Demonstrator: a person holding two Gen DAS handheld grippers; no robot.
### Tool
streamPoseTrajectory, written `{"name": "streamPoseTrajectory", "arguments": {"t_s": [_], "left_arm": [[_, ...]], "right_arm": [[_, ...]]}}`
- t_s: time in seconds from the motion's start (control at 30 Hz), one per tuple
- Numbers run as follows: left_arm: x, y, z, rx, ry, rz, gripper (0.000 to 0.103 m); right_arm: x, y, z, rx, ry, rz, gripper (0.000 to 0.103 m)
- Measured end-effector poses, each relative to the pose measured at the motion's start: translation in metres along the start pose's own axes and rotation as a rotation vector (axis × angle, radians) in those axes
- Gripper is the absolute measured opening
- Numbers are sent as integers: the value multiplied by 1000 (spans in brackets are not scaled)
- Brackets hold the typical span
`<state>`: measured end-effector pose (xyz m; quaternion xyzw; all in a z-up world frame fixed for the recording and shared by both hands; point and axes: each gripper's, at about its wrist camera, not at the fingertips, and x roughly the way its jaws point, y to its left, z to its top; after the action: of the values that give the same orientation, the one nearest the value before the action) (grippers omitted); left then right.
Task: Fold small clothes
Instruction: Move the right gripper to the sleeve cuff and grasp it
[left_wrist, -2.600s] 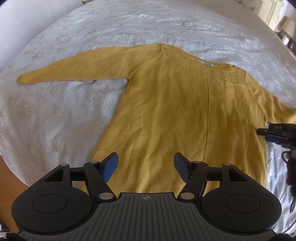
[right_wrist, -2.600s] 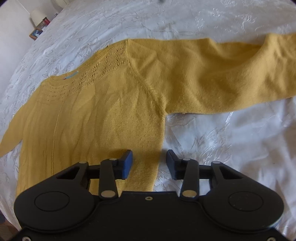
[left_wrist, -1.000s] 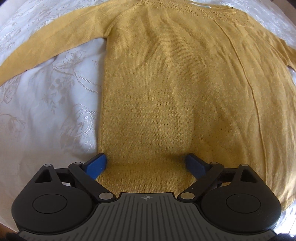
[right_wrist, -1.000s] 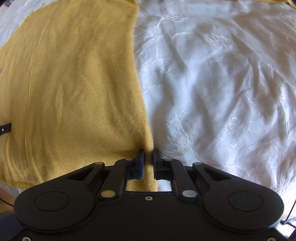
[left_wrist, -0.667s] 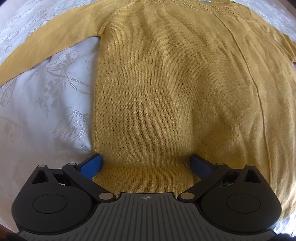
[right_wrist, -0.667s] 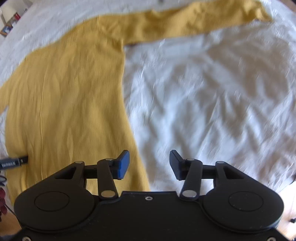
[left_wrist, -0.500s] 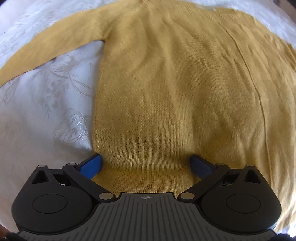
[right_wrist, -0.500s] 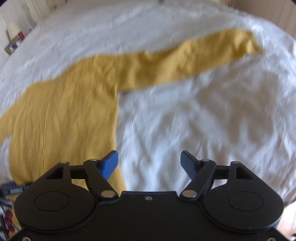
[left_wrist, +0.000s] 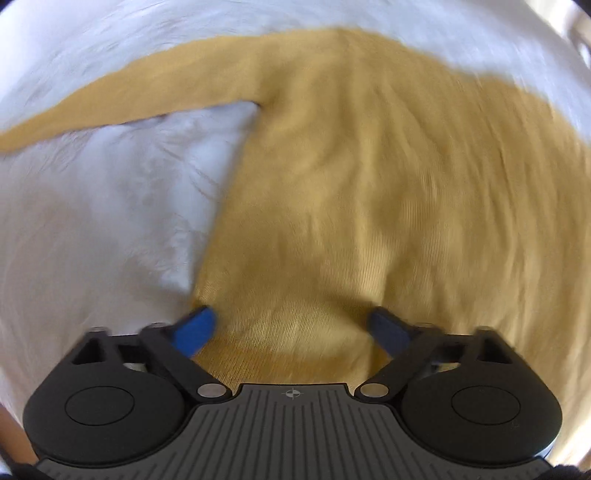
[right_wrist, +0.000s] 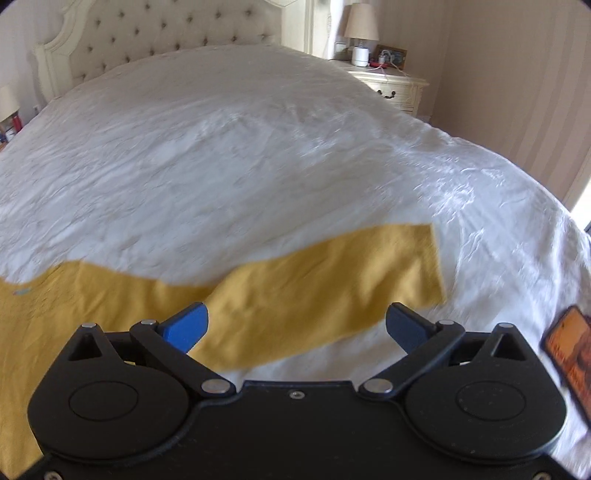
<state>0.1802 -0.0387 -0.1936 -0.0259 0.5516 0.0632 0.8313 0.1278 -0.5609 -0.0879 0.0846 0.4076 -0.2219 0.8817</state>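
A mustard-yellow knit sweater (left_wrist: 388, 192) lies spread flat on a bed covered by a white embossed bedspread (right_wrist: 229, 147). In the left wrist view, which is blurred, the sweater's body fills the centre and right of the frame, and one sleeve (left_wrist: 140, 99) stretches away toward the upper left edge. The left gripper (left_wrist: 293, 325) sits at the lower middle of that frame over the sweater's near hem; its jaws are closing, the hem fabric lies between the blue pads (left_wrist: 195, 326), bunched up a little, but the pads do not yet press on it. In the right wrist view the other sleeve (right_wrist: 332, 288) runs across the lower half of the frame, its cuff end toward the right. The right gripper (right_wrist: 295, 325) hangs above this sleeve with its jaws opening, spread wide, gripping nothing. At the top of the frame stands a tufted cream headboard (right_wrist: 166, 40), and in the upper right a nightstand (right_wrist: 391, 85) carries a lamp (right_wrist: 360, 26). An orange printed object (right_wrist: 569, 354) shows at the right edge; what it is cannot be told.
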Motion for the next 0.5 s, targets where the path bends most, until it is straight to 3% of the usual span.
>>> {"name": "streamPoseTrajectory", "arguments": {"t_s": [0.17, 0.33, 0.5], "left_arm": [[-23, -10, 25, -117, -60, -7, 82], [-39, -40, 43, -88, -98, -29, 82], [-57, -59, 39, -18, -97, -69, 82]], "right_arm": [[36, -37, 23, -7, 14, -31, 102], [66, -61, 34, -2, 72, -32, 102], [89, -71, 30, -6, 144, 12, 102]]}}
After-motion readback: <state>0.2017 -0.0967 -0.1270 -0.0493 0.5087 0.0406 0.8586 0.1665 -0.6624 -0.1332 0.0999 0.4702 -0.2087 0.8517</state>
